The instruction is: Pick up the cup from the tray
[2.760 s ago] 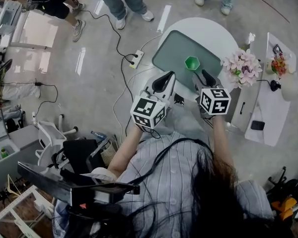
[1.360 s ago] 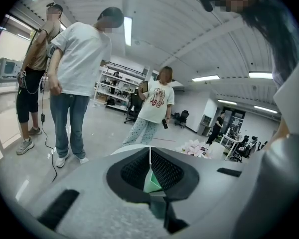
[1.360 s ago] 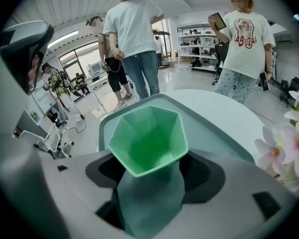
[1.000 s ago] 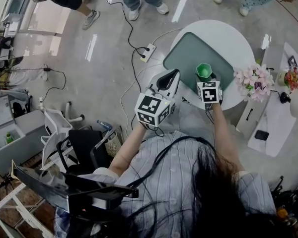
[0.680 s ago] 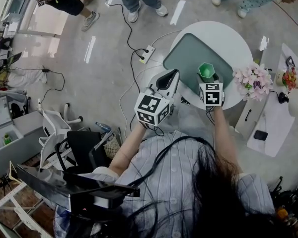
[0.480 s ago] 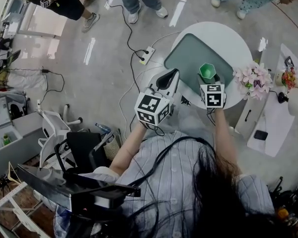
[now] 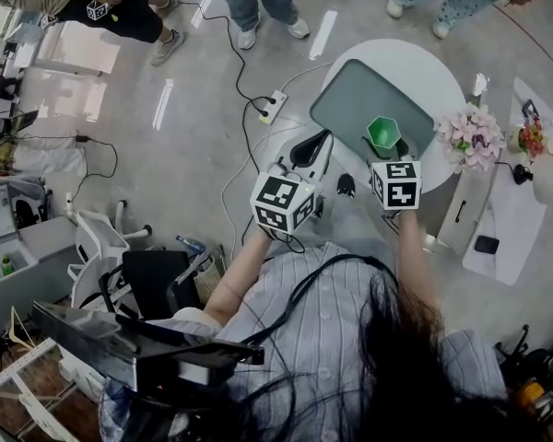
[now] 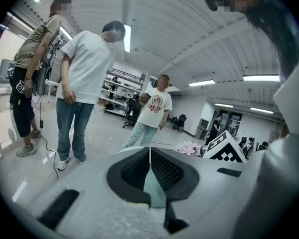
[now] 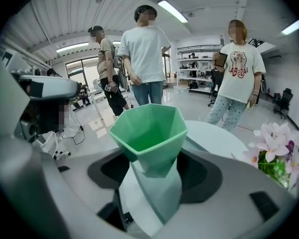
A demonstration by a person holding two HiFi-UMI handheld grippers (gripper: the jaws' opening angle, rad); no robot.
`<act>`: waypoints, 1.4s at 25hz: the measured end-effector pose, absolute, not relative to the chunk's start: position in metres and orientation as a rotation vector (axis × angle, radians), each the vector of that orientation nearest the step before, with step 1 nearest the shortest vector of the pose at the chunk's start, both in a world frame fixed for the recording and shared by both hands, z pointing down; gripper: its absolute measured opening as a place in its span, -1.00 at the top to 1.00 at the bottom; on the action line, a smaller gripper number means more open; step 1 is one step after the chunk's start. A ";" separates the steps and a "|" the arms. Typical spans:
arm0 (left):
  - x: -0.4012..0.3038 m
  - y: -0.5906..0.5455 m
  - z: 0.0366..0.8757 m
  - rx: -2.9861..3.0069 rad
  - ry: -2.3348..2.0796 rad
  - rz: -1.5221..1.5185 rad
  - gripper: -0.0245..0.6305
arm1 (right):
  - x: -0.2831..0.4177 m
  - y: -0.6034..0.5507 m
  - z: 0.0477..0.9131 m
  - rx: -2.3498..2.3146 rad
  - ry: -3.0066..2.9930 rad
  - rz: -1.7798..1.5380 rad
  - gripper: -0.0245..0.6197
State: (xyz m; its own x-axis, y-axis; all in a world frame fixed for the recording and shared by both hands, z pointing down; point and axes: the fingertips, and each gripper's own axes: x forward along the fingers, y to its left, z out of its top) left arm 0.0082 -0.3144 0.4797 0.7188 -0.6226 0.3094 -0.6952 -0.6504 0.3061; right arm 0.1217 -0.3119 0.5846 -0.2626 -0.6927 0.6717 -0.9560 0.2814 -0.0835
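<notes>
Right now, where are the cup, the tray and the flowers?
cup (image 9: 155, 157), right gripper view, its outer front wall.
tray (image 7: 358, 99), head view, bare part of its surface.
flowers (image 7: 468, 136), head view, the pink blossoms.

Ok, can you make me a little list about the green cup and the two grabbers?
Cup: green, angular sides, nothing inside
Right gripper: shut on the cup's lower part
Left gripper: jaws together, holding nothing
Tray: grey-green, lying on the round white table
Cup position: appears lifted above the tray
Nearby: pink flowers beside the table
</notes>
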 end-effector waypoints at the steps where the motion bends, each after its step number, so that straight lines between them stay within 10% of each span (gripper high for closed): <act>1: 0.005 -0.311 0.478 2.525 -1.014 0.245 0.88 | 0.117 -0.308 0.579 1.475 -2.052 0.662 -0.03; 35: -0.027 -0.178 0.476 2.617 -0.813 0.240 0.88 | 0.053 -0.152 0.521 1.582 -2.093 0.652 -0.03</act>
State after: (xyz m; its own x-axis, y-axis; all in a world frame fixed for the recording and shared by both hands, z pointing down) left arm -0.0272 -0.1779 0.4764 0.8172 -0.5080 0.2723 -0.5744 -0.7567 0.3123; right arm 0.0531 -0.1518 0.5213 -0.2533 -0.7609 0.5974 -0.9655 0.2369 -0.1076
